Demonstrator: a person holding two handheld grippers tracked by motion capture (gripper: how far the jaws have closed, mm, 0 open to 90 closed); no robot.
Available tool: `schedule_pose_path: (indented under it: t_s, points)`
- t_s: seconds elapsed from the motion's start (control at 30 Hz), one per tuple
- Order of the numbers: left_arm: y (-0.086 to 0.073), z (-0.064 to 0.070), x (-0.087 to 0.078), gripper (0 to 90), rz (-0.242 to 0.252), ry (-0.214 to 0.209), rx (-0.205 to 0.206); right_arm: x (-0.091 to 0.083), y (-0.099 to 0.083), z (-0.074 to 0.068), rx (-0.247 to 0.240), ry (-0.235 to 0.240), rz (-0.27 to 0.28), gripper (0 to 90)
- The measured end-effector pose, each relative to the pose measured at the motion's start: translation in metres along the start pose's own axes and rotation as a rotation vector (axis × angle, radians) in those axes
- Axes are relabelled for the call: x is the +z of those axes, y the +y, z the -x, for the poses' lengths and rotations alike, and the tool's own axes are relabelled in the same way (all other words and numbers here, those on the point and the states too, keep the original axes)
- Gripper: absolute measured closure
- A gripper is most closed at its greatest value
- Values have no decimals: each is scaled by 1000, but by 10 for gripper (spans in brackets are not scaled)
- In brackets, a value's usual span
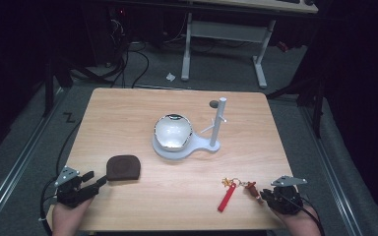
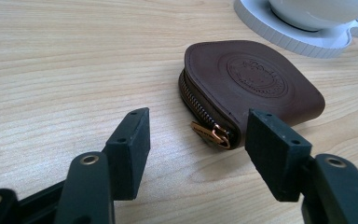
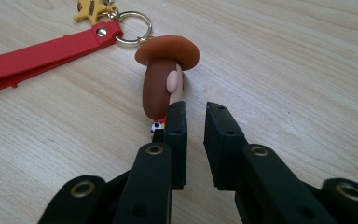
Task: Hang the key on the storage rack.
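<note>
Two hand-held grippers: left (image 2: pixel 196 140) gapes at pouch (image 2: pixel 251 86); right (image 3: pixel 193 126) nearly closed, empty.

Desk (image 1: pixel 128 113): matt pale wood grain. Pouch (image 2: pixel 251 88): smooth brown leather, embossed stamp, brass zip. Keyring strap (image 3: pixel 37 56): glossy red rubber. Figurine (image 3: pixel 163 74): smooth plastic. Bowl (image 1: pixel 173 131): shiny metal.

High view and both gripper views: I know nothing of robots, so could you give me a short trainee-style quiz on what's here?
1. True or false: the left gripper is shut on the pouch.
2. The strap is: A blue, B red, C green.
3. Which thing lies right at the tips of the right gripper?
Key: 1 false, it is open; 2 B; 3 the figure.
</note>
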State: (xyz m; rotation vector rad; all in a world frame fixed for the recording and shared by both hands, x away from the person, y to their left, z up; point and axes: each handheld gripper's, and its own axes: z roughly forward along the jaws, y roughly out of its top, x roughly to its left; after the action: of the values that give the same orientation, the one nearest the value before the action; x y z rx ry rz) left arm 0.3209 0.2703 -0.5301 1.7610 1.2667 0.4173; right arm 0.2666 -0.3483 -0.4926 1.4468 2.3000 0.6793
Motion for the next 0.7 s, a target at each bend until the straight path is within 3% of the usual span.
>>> schedule_pose_path:
  t_s: [0.4,0.7]
  points:
    - [-1,-3,1,397,-2,-11,-12,3,18,2,-29,0,-126,723]
    - [0,-3,1,396,-4,-11,-10,-6,36,-2,-69,17,-172,635]
